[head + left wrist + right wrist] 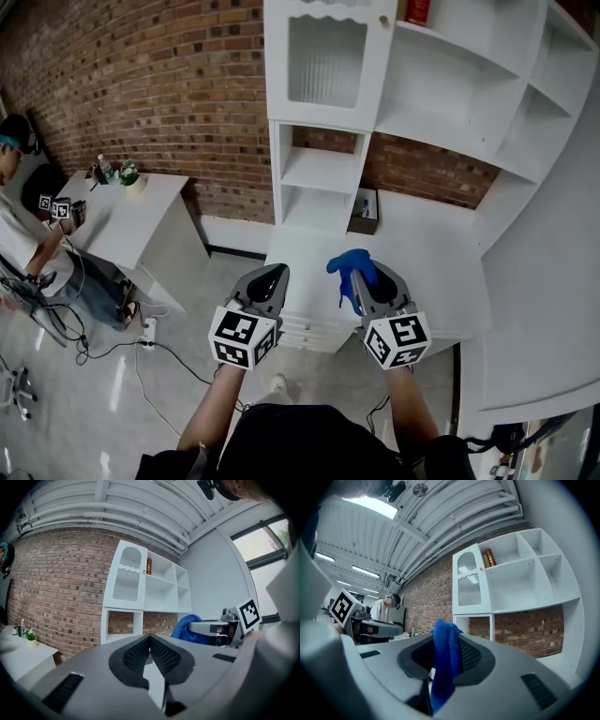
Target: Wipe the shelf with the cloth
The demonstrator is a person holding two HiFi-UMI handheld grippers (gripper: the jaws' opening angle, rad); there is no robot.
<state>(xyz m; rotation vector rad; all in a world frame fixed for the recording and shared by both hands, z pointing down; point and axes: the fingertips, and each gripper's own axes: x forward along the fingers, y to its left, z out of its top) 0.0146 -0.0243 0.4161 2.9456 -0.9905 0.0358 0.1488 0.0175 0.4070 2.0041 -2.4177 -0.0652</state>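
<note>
brick wall | white desk | seated person | red can

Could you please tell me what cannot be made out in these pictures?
Cabinet door: its ribbed panel hides whatever is behind it, in every view.
Red container: too small to identify in both gripper views; cut off by the top edge in the head view.
Dark box: contents too small, head view.
Cloth: lower end hidden between the jaws, right gripper view.
</note>
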